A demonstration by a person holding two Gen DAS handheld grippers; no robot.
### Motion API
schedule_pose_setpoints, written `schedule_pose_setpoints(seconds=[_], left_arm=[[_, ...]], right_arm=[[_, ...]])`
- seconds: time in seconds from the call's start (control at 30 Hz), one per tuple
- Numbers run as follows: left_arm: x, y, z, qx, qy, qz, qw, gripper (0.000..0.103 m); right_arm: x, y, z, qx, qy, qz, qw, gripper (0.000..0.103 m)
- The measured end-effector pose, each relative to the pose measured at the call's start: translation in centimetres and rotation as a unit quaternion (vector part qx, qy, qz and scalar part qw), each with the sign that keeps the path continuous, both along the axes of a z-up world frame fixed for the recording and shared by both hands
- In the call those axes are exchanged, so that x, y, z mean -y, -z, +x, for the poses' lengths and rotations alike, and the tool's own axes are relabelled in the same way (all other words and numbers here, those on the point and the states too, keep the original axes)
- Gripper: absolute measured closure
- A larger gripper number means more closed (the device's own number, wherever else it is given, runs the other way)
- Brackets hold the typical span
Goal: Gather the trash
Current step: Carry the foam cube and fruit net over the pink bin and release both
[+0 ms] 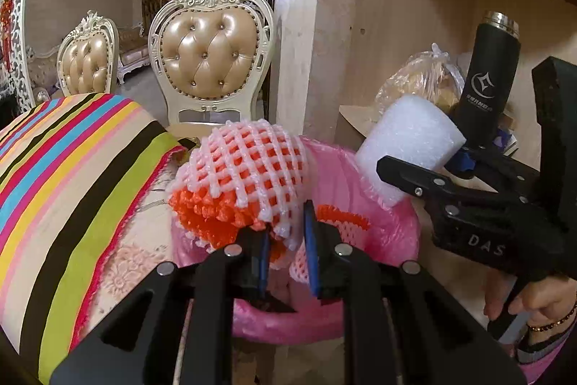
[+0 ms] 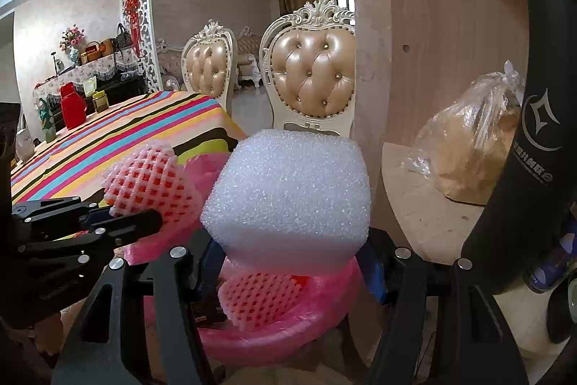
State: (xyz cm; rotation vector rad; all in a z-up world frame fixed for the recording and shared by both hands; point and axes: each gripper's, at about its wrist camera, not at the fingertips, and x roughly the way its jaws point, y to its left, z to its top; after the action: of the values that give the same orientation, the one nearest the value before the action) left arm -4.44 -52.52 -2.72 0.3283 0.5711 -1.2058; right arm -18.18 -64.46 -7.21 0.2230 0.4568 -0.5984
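My left gripper [image 1: 288, 242] is shut on the lower edge of a white and orange foam fruit net [image 1: 245, 168], which hangs over the pink-lined trash bin [image 1: 288, 325]. A second foam net [image 1: 342, 217] lies inside the bin. My right gripper [image 1: 422, 163] comes in from the right, shut on a white foam block [image 1: 411, 136] above the bin's far rim. In the right wrist view the foam block [image 2: 288, 197] fills the space between the right gripper's [image 2: 288, 262] fingers, over the bin [image 2: 270, 345] and the net inside [image 2: 259, 298]. The left gripper [image 2: 119, 217] and its net [image 2: 151, 179] are at the left.
A table with a striped cloth [image 1: 72, 168] stands left of the bin, with padded chairs [image 1: 212, 60] behind it. On the right, a wooden shelf [image 2: 425, 204] holds a black flask [image 1: 487, 78] and a tied plastic bag [image 1: 422, 78]. A hand [image 1: 533, 309] grips the right tool.
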Motion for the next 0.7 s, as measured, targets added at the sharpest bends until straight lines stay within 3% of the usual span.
schedule_pose_setpoints(seconds=[0.4, 0.43, 0.5, 0.53, 0.7], left_arm=[[1.2, 0.5, 0.3, 0.006, 0.005, 0.007, 0.9999, 0.085], [1.2, 0.6, 0.4, 0.009, 0.005, 0.008, 0.9999, 0.082], [1.0, 0.6, 0.7, 0.014, 0.002, 0.005, 0.9999, 0.056], [0.6, 0.5, 1.0, 0.017, -0.005, -0.006, 0.9998, 0.036], [-2.6, -0.7, 2.7, 0.024, -0.047, -0.034, 0.9981, 0.023]], right_arm=[[-0.2, 0.1, 0.1, 0.0, 0.004, 0.005, 1.0, 0.042], [-0.2, 0.1, 0.2, 0.0, 0.003, 0.005, 1.0, 0.042], [-0.2, 0.0, 0.2, 0.001, 0.003, 0.005, 1.0, 0.042], [-0.2, -0.1, 0.3, 0.001, 0.003, 0.005, 1.0, 0.042], [0.2, 0.0, 1.5, -0.002, 0.001, 0.006, 1.0, 0.041]])
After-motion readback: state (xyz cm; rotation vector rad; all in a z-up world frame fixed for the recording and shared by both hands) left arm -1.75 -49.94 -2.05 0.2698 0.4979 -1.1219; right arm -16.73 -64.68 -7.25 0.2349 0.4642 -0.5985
